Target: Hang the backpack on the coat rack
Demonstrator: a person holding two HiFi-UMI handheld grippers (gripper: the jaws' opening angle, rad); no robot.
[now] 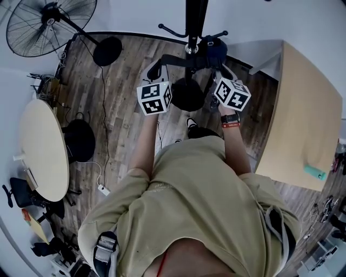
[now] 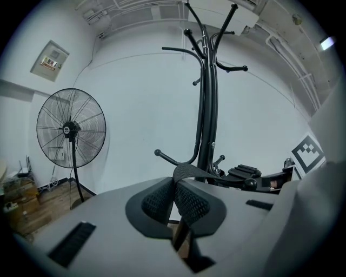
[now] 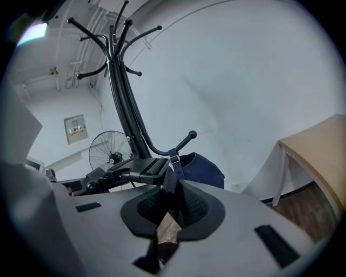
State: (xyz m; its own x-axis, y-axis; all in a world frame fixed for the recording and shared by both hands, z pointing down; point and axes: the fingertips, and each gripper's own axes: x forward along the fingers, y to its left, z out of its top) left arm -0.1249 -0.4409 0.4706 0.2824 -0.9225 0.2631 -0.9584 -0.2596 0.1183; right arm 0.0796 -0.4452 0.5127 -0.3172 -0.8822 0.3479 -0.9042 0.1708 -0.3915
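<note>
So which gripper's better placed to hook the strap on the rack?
Right, probably: right gripper grips the strap close to a low peg, backpack beside it. Left gripper is across the pole.

There is one black metal coat rack (image 1: pixel 195 21) and one dark navy fabric backpack (image 1: pixel 214 51). Two grey two-jaw grippers show, the left gripper (image 2: pixel 174 201) and the right gripper (image 3: pixel 174 203). Two pale wooden tables stand apart, a round table (image 1: pixel 40 146) and a rectangular table (image 1: pixel 303 108). There is one black pedestal fan (image 1: pixel 48 24) and one small teal cylinder (image 1: pixel 314 172).
</note>
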